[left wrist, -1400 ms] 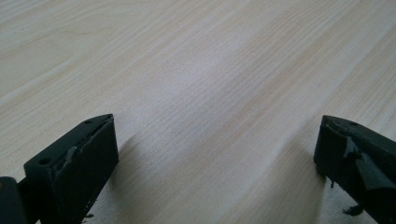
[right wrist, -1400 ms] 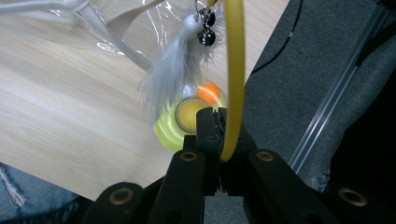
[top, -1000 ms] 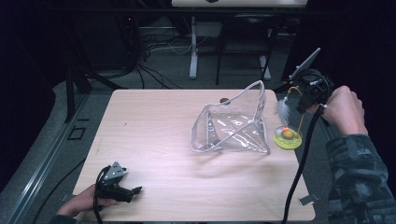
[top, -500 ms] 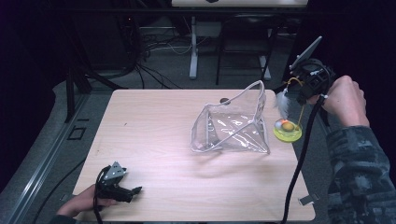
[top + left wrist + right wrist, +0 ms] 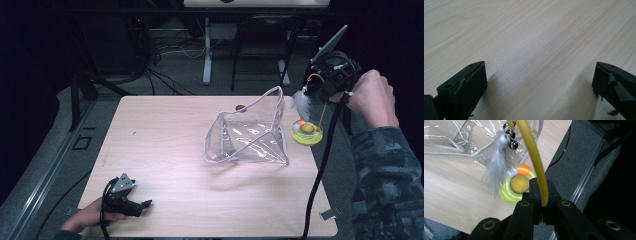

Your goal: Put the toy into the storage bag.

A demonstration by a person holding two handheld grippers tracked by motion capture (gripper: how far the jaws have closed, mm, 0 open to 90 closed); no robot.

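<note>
From the high view, the right gripper (image 5: 320, 89) is held up above the far right corner of the table (image 5: 165, 150), its jaws clenched on a thin yellow wand (image 5: 320, 116) that arcs down to a yellow-green disc base (image 5: 306, 134). The base hangs at the table's right edge, just right of a clear plastic bag (image 5: 250, 135) that stands open near the middle right. A white feather (image 5: 301, 102) dangles between the gripper and the base. The left gripper (image 5: 134, 202) rests on the table at the near left corner, in the person's left hand (image 5: 90, 216); its jaws look spread here, though they are small in this view.

The left gripper view settles that: the left gripper (image 5: 539, 85) has its two black jaws standing wide apart, released, with bare pale wood of the table (image 5: 529, 37) between them.

The right gripper view gives the close detail the high view lacks. The right gripper (image 5: 541, 207) pinches the yellow wand (image 5: 534, 157) between its closed jaws. Beyond, the disc base (image 5: 509, 192) carries an amber centre cap (image 5: 519, 183) and a small orange ball (image 5: 525, 170). The white feather (image 5: 497, 168) hangs from a metal bell clasp (image 5: 511, 138) on the wand's upper end, in front of the clear plastic bag (image 5: 461, 142). Dark floor (image 5: 579, 157) lies to the right of the table edge.
</note>
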